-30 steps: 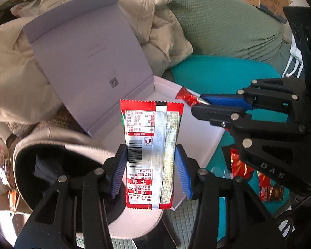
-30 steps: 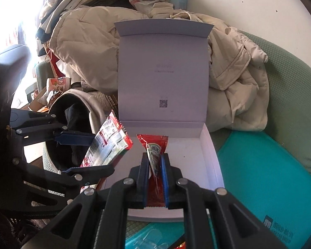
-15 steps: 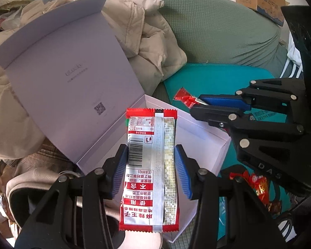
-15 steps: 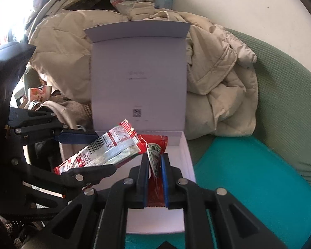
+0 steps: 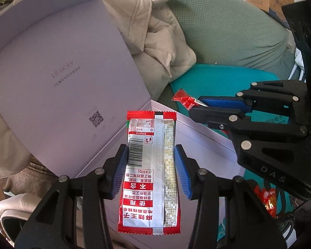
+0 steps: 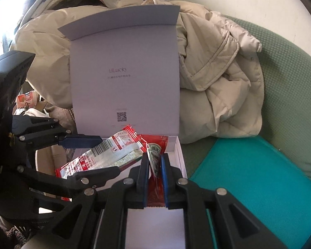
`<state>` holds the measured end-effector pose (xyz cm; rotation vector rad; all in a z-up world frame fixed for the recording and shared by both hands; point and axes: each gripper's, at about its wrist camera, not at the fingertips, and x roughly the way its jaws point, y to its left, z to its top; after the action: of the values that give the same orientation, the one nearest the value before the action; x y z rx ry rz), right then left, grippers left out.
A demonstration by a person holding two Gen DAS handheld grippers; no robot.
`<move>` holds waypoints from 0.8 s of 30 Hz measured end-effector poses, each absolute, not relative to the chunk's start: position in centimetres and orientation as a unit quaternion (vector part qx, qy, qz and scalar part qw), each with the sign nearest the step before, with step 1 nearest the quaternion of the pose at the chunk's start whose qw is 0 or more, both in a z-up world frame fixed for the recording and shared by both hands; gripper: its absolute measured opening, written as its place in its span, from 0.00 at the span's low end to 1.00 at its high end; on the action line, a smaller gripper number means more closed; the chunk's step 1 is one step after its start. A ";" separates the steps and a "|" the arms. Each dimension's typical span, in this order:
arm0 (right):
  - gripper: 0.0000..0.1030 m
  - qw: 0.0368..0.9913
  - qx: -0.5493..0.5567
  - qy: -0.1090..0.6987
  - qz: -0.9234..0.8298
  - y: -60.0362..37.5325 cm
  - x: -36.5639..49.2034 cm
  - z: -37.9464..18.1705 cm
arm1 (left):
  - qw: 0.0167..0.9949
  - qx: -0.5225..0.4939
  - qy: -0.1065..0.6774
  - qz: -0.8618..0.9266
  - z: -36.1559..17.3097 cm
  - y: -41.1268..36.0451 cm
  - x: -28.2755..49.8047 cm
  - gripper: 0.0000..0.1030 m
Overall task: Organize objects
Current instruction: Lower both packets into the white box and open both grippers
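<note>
1. Now the left gripper (image 5: 151, 171) pinches a red-and-silver snack packet (image 5: 150, 174) by its edges, over the open lilac box (image 6: 176, 155).
2. Alongside, the right gripper (image 6: 154, 173) clamps a ketchup sachet (image 6: 154, 155), seemingly above that box's tray.

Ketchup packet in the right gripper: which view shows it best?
Right wrist view: the ketchup packet stands upright between the right gripper pads, Heinz label readable, over the open box. Left wrist view shows only its red tip sticking out past the pads.
</note>
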<state>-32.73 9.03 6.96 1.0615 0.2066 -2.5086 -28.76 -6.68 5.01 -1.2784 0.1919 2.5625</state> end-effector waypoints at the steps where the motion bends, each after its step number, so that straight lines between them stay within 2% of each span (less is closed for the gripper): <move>1: 0.10 0.204 0.382 0.074 -0.898 9.0 -33.0 6.9 | 0.135 -0.443 0.066 0.884 4.8 -6.6 -29.0 0.43; 8: 0.10 0.226 0.398 0.071 -0.886 8.5 -35.0 5.0 | 0.136 -0.471 0.056 0.870 3.1 -6.7 -30.3 0.43; 13: 0.10 0.235 0.415 0.065 -0.876 8.3 -36.2 3.2 | 0.116 -0.481 0.077 0.866 2.9 -5.9 -30.9 0.43; 24: 0.12 0.226 0.430 0.063 -0.872 9.0 -36.7 2.3 | 0.083 -0.492 0.049 0.865 2.2 -6.5 -31.5 0.43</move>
<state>-36.73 9.02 2.31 1.1859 0.1729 -2.4034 -31.54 -6.51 2.19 -1.4679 0.1473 2.5842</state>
